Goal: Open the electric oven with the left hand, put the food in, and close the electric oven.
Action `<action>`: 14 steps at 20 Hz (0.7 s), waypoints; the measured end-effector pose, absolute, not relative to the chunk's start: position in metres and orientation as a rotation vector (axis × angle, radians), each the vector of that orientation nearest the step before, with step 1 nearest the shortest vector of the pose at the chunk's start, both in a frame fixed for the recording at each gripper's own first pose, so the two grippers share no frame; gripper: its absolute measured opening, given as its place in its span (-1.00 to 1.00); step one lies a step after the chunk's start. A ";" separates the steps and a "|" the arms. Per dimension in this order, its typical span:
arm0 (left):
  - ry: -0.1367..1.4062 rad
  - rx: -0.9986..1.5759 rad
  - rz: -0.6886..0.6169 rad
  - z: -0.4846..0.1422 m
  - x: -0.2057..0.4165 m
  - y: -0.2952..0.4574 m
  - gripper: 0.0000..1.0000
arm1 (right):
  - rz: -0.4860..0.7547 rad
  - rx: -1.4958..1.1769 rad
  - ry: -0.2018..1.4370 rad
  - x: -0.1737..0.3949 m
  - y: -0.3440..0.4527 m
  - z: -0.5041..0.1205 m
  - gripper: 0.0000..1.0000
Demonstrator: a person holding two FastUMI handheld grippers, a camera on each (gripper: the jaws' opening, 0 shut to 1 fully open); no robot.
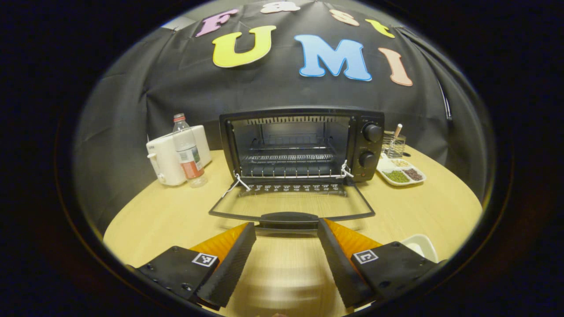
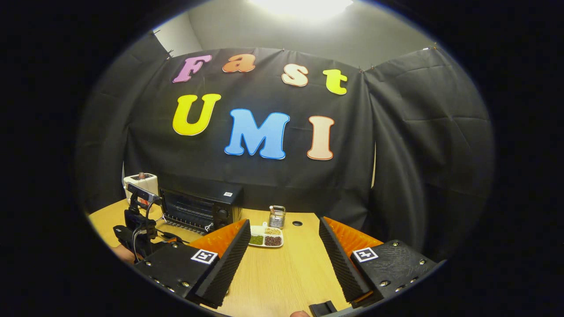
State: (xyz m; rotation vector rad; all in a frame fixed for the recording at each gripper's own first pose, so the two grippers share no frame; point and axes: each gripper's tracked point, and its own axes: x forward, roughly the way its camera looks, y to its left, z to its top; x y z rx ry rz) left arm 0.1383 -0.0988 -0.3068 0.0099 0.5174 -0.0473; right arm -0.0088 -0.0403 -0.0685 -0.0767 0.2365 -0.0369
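Oven: the electric oven (image 1: 302, 147) sits at centre frame on the wooden table (image 1: 154, 220), door (image 1: 291, 207) dropped flat, rack bare.
Left gripper (image 1: 286, 229): fingers spread wide, empty, just short of the door handle (image 1: 288, 219).
Right gripper (image 2: 280, 235): spread wide, holding nothing (oven at lower left).

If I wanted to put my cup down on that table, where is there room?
Bare wood lies between the oven door and the left gripper, and in front of the bean tray. It is crowded beside the oven: a bottle and white appliance on one side, the tray on the other.
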 end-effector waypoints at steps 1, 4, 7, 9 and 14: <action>0.499 0.010 -0.048 -0.295 0.136 -0.098 0.93 | -0.022 -0.057 0.247 -0.006 -0.036 -0.072 0.92; 0.421 -0.002 -0.047 -0.250 0.131 -0.090 0.92 | 0.035 0.012 0.302 0.002 -0.020 -0.091 0.92; 0.352 -0.016 -0.048 -0.211 0.124 -0.080 1.00 | 0.117 0.054 0.374 0.012 0.002 -0.111 0.92; 0.314 -0.011 -0.039 -0.188 0.118 -0.071 0.82 | 0.181 0.065 0.434 0.015 0.015 -0.128 0.92; 0.228 -0.021 -0.009 -0.134 0.099 -0.049 1.00 | 0.324 0.125 0.601 0.017 0.042 -0.169 0.92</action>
